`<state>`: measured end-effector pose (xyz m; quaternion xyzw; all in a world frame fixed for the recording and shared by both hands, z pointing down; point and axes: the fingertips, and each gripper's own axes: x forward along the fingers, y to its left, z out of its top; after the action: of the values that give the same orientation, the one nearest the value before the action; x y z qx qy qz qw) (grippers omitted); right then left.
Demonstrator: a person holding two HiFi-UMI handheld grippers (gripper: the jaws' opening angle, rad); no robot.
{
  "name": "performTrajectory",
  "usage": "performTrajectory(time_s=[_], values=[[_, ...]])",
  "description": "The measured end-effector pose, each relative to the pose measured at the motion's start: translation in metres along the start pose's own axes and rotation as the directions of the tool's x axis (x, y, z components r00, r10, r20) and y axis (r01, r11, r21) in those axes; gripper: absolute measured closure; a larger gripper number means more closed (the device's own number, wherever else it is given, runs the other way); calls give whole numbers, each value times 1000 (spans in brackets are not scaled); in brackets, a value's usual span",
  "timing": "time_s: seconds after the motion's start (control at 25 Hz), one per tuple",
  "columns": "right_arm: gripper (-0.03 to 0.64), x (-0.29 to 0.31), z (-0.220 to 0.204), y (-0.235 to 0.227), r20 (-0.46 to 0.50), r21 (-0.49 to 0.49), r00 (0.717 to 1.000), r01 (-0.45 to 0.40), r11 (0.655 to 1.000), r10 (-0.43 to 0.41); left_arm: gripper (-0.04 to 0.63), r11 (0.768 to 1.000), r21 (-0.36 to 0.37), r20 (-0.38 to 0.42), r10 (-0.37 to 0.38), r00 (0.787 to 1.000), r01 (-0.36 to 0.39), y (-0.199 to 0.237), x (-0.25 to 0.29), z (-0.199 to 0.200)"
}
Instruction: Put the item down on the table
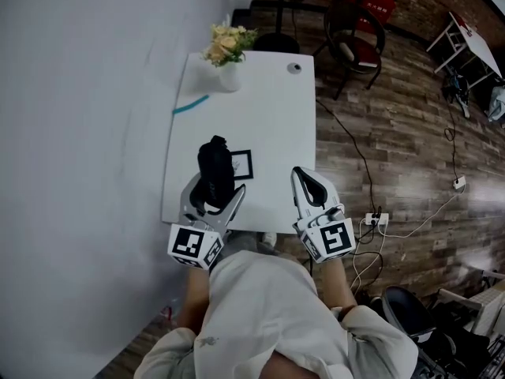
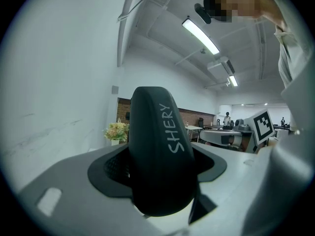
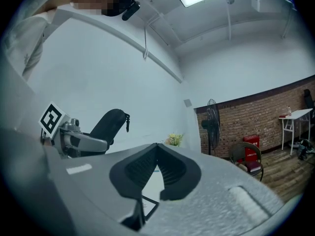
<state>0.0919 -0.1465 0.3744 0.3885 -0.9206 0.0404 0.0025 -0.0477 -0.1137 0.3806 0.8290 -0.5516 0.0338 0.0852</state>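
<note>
The white table (image 1: 268, 93) lies ahead and below, with its near half bare. The black zip case (image 2: 157, 151) is off the table, standing upright above the near edge. My left gripper (image 1: 215, 194) is clamped across its lower body, one jaw on each flank. My right gripper (image 3: 156, 147) carries nothing and its jaws meet at the tips. I judge the case light and semi-rigid, with a fabric skin unlikely to slip. Hold it across the midsection, not by the zip pull.
</note>
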Motion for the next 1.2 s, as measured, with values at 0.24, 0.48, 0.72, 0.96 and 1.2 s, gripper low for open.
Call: performTrajectory(time_s=[0.24, 0.48, 0.72, 0.96, 1.2], values=[[614, 22, -9, -8, -16, 9, 1000, 13, 1000, -13, 233, 1000, -5, -22, -19, 1000, 19, 23, 24, -5], [614, 49, -22, -17, -51, 14, 998, 43, 999, -42, 233, 998, -25, -55, -63, 996, 62, 49, 50, -23], [614, 76, -37, -25, -90, 26, 994, 66, 997, -63, 233, 993, -42, -98, -112, 989, 108, 69, 73, -40], [614, 97, -54, -30, -133, 41, 988, 87, 995, -81, 233, 988, -57, -143, -152, 978, 145, 85, 93, -56], [614, 121, -81, -40, -182, 56, 978, 109, 992, -97, 233, 981, -80, -198, -189, 962, 177, 101, 121, -82]])
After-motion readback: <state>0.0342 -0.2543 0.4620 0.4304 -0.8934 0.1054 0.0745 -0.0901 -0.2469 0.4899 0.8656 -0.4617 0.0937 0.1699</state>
